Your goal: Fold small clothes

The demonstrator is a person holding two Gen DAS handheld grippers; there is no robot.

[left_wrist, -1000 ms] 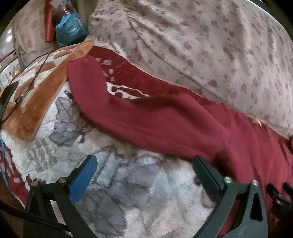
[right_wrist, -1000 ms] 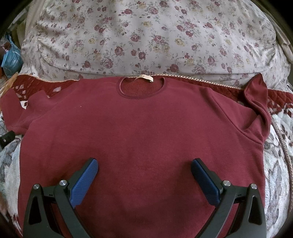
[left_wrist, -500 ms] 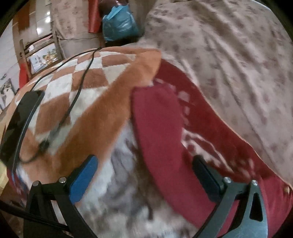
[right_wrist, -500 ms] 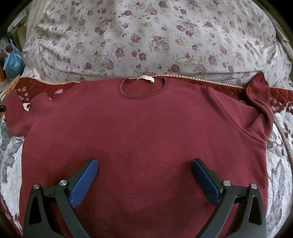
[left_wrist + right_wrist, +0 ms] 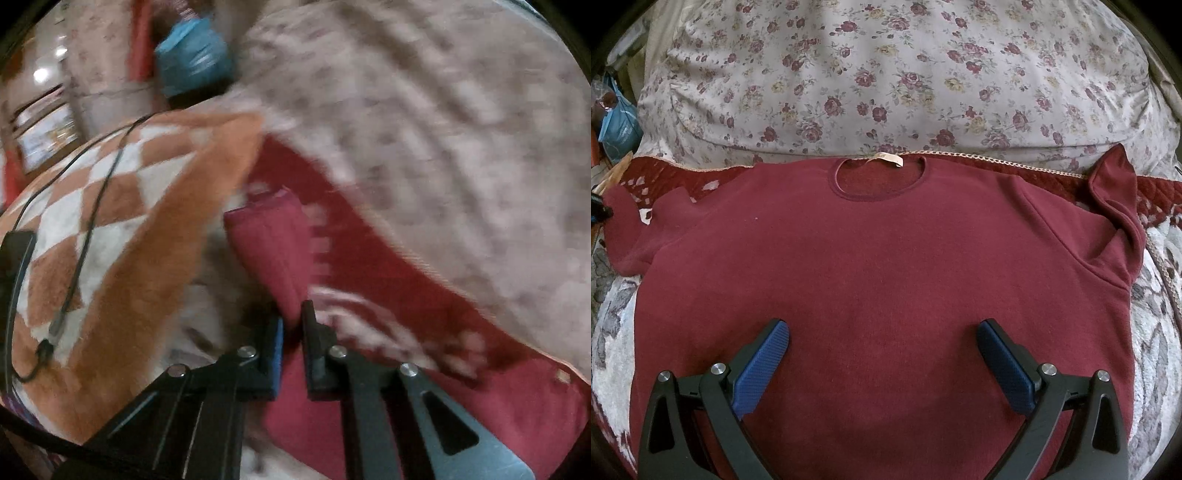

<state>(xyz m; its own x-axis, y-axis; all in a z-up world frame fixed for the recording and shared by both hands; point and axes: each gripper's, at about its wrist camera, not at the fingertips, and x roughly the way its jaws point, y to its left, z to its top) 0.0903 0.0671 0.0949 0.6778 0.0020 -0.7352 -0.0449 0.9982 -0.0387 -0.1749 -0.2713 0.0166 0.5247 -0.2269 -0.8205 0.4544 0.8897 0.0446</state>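
Observation:
A dark red sweatshirt (image 5: 879, 258) lies flat on the bed, neck label at the far side. Its left sleeve (image 5: 624, 229) stretches out to the left. The right sleeve (image 5: 1115, 192) is bent up at the far right. In the blurred left wrist view my left gripper (image 5: 293, 317) is shut on that left sleeve (image 5: 269, 240), a little behind the cuff, with red fabric pinched between the pads. My right gripper (image 5: 882, 332) hangs open over the lower middle of the sweatshirt's body, with nothing between its fingers.
A floral quilt (image 5: 886, 74) is bunched behind the sweatshirt. An orange-and-white checked blanket (image 5: 129, 221) with a black cable (image 5: 85, 236) on it lies left of the sleeve. A blue bag (image 5: 192, 59) sits beyond it. Grey-white fleece (image 5: 1156, 332) covers the bed's sides.
My left gripper moved left along the sleeve toward the cuff, then its jaws went from wide open to shut on the sleeve. The right gripper and the sweatshirt's body stayed put.

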